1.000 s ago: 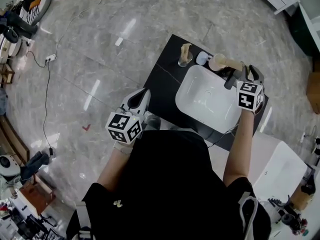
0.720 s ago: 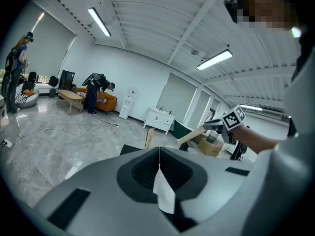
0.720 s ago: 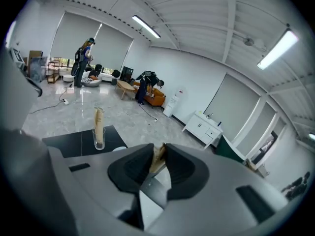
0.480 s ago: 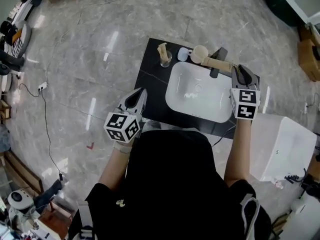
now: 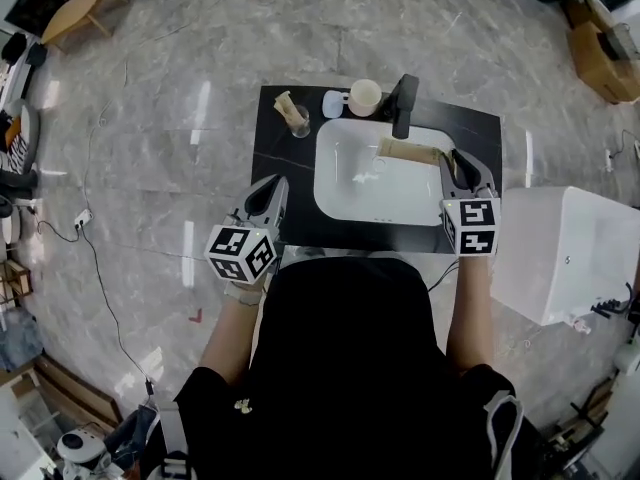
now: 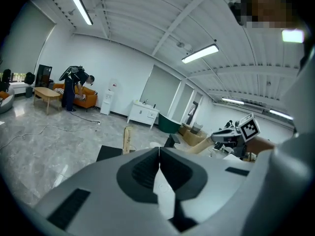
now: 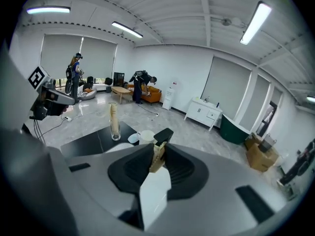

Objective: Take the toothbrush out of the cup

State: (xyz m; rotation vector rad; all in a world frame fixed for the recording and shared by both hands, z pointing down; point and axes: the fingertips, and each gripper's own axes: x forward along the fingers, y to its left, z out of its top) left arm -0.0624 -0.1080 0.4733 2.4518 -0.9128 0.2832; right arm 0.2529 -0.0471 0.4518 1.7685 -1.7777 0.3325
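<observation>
A cream cup (image 5: pixel 365 97) stands on the black counter (image 5: pixel 290 173) behind the white basin (image 5: pixel 345 183), beside the black tap (image 5: pixel 404 103). My right gripper (image 5: pixel 458 166) is shut on a flat tan toothbrush (image 5: pixel 410 152), which lies level over the basin's far right corner, apart from the cup. In the right gripper view the toothbrush (image 7: pixel 157 160) sticks out between the pads, with the cup (image 7: pixel 146 136) beyond it. My left gripper (image 5: pixel 268 200) hovers at the counter's front left edge, shut with nothing in it. The left gripper view shows its pads (image 6: pixel 147 168) pressed together.
A clear glass (image 5: pixel 295 120) holding a tan stick and a small pale dish (image 5: pixel 332 103) stand left of the cup. A white cabinet (image 5: pixel 560 258) sits right of the counter. Cardboard boxes (image 5: pixel 600 43) lie far right. People (image 7: pixel 141 85) stand far across the room.
The toothbrush reached to the cup a second ago; now my right gripper has drawn it away from the cup, over the basin. The head view has swung, so the counter sits more centred.
</observation>
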